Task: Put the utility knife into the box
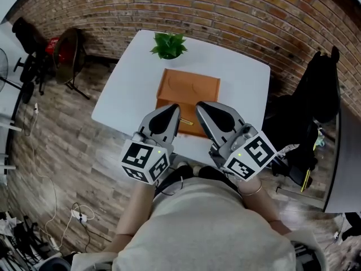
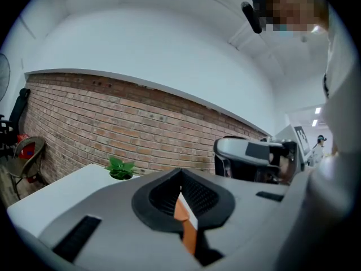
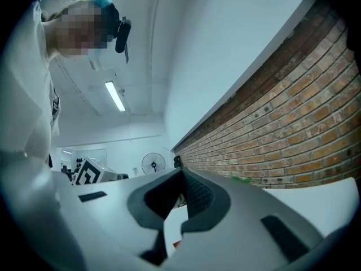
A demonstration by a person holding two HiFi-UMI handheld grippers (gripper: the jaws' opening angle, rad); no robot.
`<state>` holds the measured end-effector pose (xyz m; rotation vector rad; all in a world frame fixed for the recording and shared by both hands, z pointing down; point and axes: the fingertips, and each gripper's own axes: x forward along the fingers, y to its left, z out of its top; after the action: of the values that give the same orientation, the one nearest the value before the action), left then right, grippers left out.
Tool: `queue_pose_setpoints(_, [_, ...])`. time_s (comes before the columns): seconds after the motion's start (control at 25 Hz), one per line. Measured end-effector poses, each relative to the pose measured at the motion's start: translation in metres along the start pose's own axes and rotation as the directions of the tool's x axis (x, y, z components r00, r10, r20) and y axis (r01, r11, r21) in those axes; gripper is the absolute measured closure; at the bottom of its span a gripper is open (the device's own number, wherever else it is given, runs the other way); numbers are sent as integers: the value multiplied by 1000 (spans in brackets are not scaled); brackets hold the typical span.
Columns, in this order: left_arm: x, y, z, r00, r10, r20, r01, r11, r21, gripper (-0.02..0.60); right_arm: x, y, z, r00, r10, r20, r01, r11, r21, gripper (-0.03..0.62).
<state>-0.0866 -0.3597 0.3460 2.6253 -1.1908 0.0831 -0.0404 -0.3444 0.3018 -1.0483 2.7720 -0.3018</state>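
Scene: A white table [image 1: 127,95] stood before a brick wall [image 1: 225,21], seen from above by the person holding the tongs.
Box: An orange-brown box [image 1: 189,86] lay flat at the table's middle, and its top looked closed.
Utility knife: It was not plainly visible. A small yellowish piece [image 1: 188,122] showed at the box's near edge, between the two tongs. Whether it was the knife or a clasp could not be told.
Left gripper [image 1: 175,108]: Its jaws were clenched together on nothing and pointed roughly level, above the box's near edge.
Right gripper [image 1: 201,106]: Its jaws were likewise clenched and empty. It hovered just beside the left one.
Stage, as a guess: Either the knife already lay inside, or it had yet to be found.
What could go wrong: With both pairs of jaws pressed together, neither could take anything without first opening. A downward move with closed tips would likely shove the box or flick the yellowish piece off the near edge. A push forward could slide the box toward the plant [image 1: 168,45].
Edges: The table's near edge lay right under the tongs, with wooden floor [image 1: 62,151] below.
Open room: Bare tabletop lay on both sides of the box. The plant stood well apart, at the far edge.
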Motion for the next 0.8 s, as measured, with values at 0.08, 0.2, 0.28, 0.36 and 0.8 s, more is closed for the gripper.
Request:
queue_pose_setpoints(0.08, [-2, -5, -5, 1000, -4, -5, 4, 1000, -2, 575, -2, 2, -4, 1000, 0, -7, 0, 1000, 16, 595])
queue_pose_setpoints(0.2, [-4, -12, -14, 1000, -6, -24, 6, 1000, -3, 575, -4, 7, -12, 1000, 0, -29, 0, 1000, 23, 595])
queue_pose_setpoints(0.28, [-4, -14, -19, 999, -2, -35, 2, 1000, -9, 575, -5, 6, -18, 999, -23, -48, 24, 1000, 15, 595])
queue_pose_setpoints(0.36, [-5, -13, -24, 999, 3, -47, -3, 1000, -6, 575, -7, -1, -26, 995, -73, -73, 74, 997, 22, 595])
queue_pose_setpoints(0.8, [-12, -12, -50, 994, 15, -111, -20, 999, -37, 575, -14, -10, -63, 977, -121, -176, 127, 991, 27, 595])
